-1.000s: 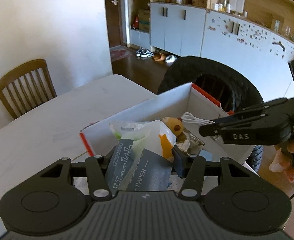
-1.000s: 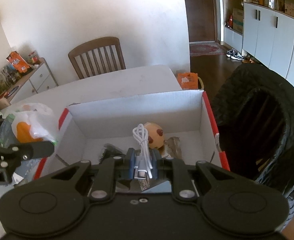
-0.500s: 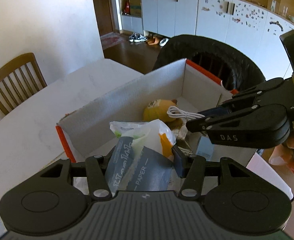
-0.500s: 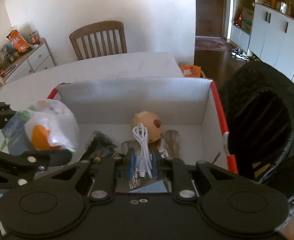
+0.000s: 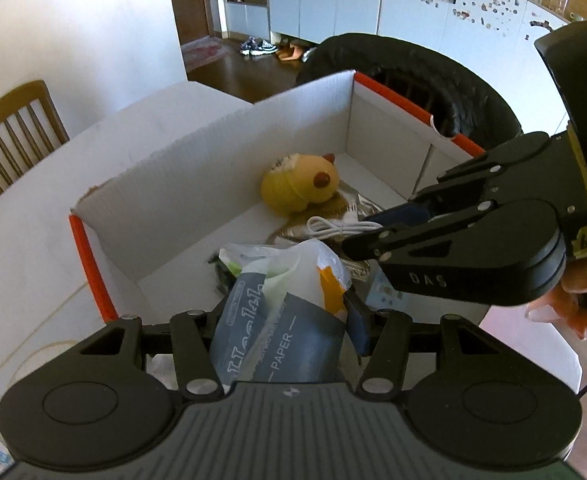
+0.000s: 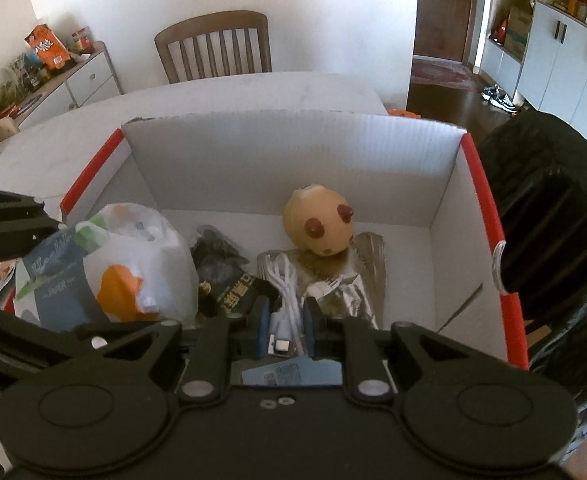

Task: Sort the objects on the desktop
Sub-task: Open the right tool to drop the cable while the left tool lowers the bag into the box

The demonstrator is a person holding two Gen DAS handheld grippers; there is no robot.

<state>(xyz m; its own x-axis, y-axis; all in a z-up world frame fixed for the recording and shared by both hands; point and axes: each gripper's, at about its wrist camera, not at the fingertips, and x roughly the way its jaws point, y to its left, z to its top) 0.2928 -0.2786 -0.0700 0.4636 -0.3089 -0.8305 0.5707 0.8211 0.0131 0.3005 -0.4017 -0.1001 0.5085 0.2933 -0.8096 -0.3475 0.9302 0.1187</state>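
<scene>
My left gripper (image 5: 283, 320) is shut on a tissue pack (image 5: 277, 320) in white and grey wrapping marked PAPER, held over the near edge of the white cardboard box (image 5: 213, 160). The pack also shows at the left of the right wrist view (image 6: 105, 276). My right gripper (image 6: 284, 320) is shut on a coiled white USB cable (image 6: 285, 292), low inside the box (image 6: 293, 152); it also shows in the left wrist view (image 5: 341, 226). In the box lie a yellow plush toy (image 6: 319, 222), a silver foil packet (image 6: 341, 292) and a black packet (image 6: 229, 276).
The box has red edges and stands on a white table (image 6: 221, 92). A wooden chair (image 6: 213, 46) is behind the table. A large black tyre-like seat (image 6: 553, 220) stands right of the box. A sideboard with snacks (image 6: 53, 68) is at the far left.
Both grippers have moved forward and down into the box. The tissue pack now hangs over the box's near part and the cable has sunk close to the foil packet.
</scene>
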